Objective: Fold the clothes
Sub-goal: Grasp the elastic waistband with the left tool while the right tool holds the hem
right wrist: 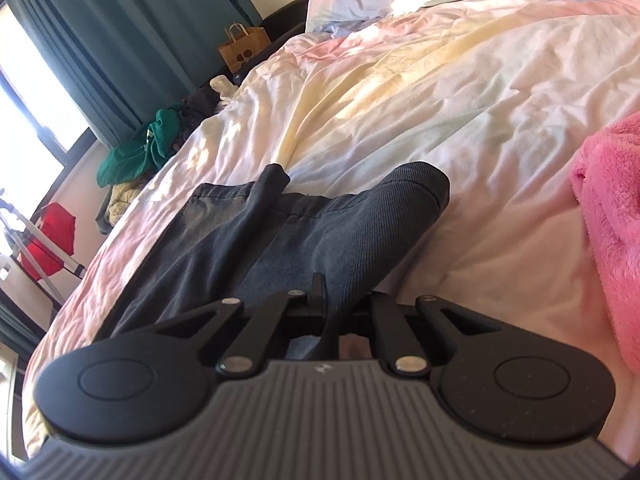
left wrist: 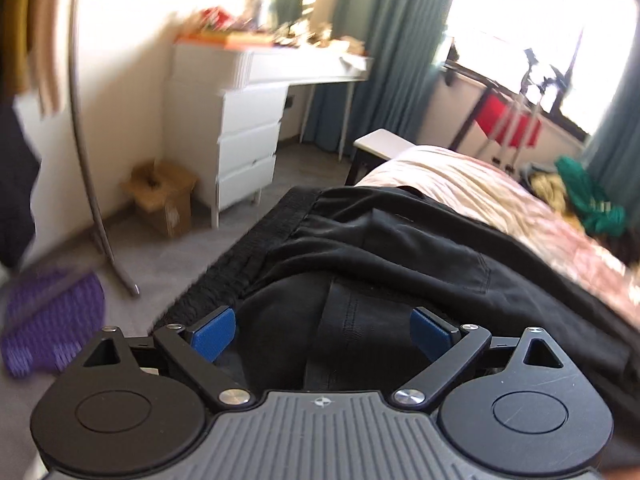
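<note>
Black trousers (left wrist: 380, 248) with an elastic waistband lie on the bed, near its edge. My left gripper (left wrist: 322, 334) is open just over them, its blue pads (left wrist: 212, 334) wide apart on either side of a fabric fold. In the right wrist view the trousers' dark leg end (right wrist: 320, 224) lies on the pastel bedcover (right wrist: 440, 100). My right gripper (right wrist: 326, 304) is shut on the trousers' fabric, which passes between the closed jaws.
A pink fluffy garment (right wrist: 612, 232) lies on the bed at right. Green and yellow clothes (right wrist: 136, 148) are piled by the bed's far side. A white dresser (left wrist: 248, 128), a cardboard box (left wrist: 164, 196), a purple mat (left wrist: 48, 320) and a metal stand (left wrist: 92, 184) are on the floor side.
</note>
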Tool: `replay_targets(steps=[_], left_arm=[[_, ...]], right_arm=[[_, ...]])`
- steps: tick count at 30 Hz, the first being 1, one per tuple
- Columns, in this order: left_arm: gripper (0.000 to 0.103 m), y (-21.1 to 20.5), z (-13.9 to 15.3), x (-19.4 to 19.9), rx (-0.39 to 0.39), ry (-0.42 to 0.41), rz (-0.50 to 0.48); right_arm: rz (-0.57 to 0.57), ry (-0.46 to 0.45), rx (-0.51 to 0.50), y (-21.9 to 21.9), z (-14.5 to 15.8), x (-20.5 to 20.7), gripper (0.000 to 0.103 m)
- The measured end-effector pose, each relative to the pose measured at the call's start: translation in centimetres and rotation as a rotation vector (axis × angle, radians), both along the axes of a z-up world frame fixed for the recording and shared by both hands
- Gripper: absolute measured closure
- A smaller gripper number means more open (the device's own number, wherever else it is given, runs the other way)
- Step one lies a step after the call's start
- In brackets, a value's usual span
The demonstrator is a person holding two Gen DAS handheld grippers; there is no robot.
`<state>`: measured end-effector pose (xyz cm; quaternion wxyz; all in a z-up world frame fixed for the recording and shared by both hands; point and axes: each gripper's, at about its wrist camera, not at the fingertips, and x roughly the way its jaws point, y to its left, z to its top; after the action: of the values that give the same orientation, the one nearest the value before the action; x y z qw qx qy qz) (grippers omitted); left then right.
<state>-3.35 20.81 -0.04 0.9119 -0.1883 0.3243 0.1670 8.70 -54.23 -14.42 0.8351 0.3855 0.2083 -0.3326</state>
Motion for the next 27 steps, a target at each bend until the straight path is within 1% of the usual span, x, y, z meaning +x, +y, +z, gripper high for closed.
replay_targets(steps=[3,9,12,16,19,22,24,25,26,27], left_arm=[[0.008,0.4,-0.3,-0.3,-0.017,-0.004,0.026],[0.008,0.7,-0.3,-1.0,-0.043,-0.039,0.042],[0.007,1.1,-0.3,-1.4,-0.080,-0.064,0.060],[0.006,2.7,-0.7,-2.4,-0.174,-0.094,0.146],[0.006,4.4,-1.5,-2.6,-0.246,-0.056,0.219],[0.006,6.6,-2.5,-3.6,-0.374,-0.062,0.285],[0.006,7.9,-3.0,-5.0,-0.449,-0.087,0.349],[0.006,8.5,-3.3,-5.6,-0.485,-0.097,0.379],[0.006,9.0,-3.7,-6.2,-0.520,-0.104,0.407],[0.007,9.5,-4.0,-6.6,-0.552,-0.103,0.431]], right_arm=[[0.006,0.000,0.000,0.1,0.1,-0.2,0.097],[0.014,0.005,-0.001,0.3,0.1,-0.3,0.097],[0.008,0.003,0.009,0.4,-0.2,-0.2,0.095],[-0.001,0.010,0.027,0.3,-0.6,0.0,0.094],[0.007,0.003,0.042,0.1,-0.9,0.1,0.094],[0.012,0.014,0.043,0.1,-1.0,0.3,0.093],[0.011,0.011,0.058,0.1,-1.0,0.3,0.091],[0.011,0.007,0.068,0.1,-1.0,0.2,0.090],[0.009,0.003,0.080,0.0,-1.1,0.1,0.082],[0.004,0.002,0.097,-0.1,-1.1,0.0,0.070]])
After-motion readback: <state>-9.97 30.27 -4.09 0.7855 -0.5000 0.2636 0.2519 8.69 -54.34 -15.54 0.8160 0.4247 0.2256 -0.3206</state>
